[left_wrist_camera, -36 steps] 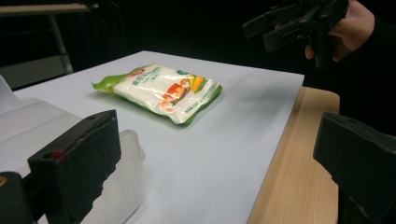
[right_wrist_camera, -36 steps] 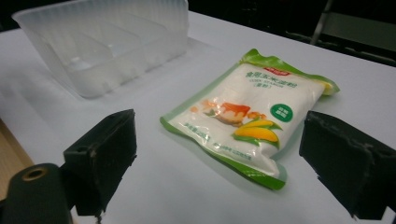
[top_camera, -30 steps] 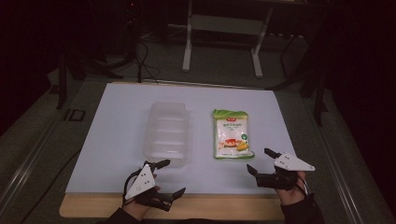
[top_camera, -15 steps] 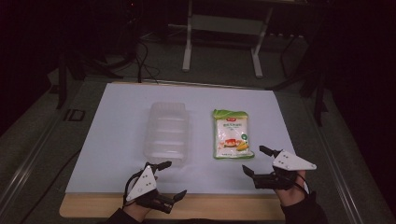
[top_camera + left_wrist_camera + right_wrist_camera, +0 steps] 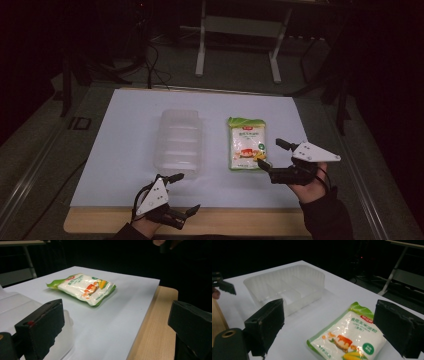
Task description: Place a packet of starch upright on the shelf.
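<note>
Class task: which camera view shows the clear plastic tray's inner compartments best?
The right gripper view: the clear plastic tray shows its dividers and ribbed walls. The high view shows it whole but faint; the left gripper view shows one corner.

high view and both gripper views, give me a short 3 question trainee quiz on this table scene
1. True or false: the food packet lies inside the clear plastic tray.
2. Which tongs are nearer the packet: A left, B right?
3. Fill in: both tongs have their jaws ____.

Key:
1. False; it lies flat on the white sheet, beside the tray and apart from it.
2. B; the right tongs sit at the packet's near corner, the left tongs at the table's near edge.
3. Open.
</note>
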### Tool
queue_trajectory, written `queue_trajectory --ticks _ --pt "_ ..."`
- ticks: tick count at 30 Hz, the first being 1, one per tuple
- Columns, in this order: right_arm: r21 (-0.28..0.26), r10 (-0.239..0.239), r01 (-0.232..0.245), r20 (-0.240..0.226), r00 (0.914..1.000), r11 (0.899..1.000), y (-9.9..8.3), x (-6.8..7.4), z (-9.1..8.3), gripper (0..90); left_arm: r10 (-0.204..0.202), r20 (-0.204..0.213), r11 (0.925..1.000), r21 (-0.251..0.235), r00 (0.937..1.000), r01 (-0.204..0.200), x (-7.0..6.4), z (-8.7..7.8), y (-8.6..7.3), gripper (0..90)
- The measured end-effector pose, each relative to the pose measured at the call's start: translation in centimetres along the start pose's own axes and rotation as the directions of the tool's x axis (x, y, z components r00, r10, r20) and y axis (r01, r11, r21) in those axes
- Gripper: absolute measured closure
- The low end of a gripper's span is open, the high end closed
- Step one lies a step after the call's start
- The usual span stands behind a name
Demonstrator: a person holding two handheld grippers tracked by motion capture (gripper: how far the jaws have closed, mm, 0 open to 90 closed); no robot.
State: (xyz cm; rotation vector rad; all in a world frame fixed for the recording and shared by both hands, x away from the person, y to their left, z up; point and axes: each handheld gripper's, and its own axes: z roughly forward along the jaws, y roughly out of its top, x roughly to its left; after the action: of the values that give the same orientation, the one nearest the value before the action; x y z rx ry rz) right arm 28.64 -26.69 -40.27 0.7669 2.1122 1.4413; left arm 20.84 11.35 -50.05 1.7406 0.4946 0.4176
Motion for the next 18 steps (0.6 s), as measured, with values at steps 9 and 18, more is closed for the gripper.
queue_trajectory --ticks 9,18 --pt "0.012 -0.010 0.010 0.048 0.9988 1.000 1.2 -2.3 2.1 10.0 -0.004 -0.001 1.0000 -0.006 1.0000 0.004 0.1 -0.1 0.0 1.1" --pt "0.058 0.027 -0.030 0.064 0.9976 0.998 1.4 -5.5 4.8 13.3 -0.004 0.004 1.0000 -0.001 1.0000 0.004 0.1 0.0 -0.1 1.1"
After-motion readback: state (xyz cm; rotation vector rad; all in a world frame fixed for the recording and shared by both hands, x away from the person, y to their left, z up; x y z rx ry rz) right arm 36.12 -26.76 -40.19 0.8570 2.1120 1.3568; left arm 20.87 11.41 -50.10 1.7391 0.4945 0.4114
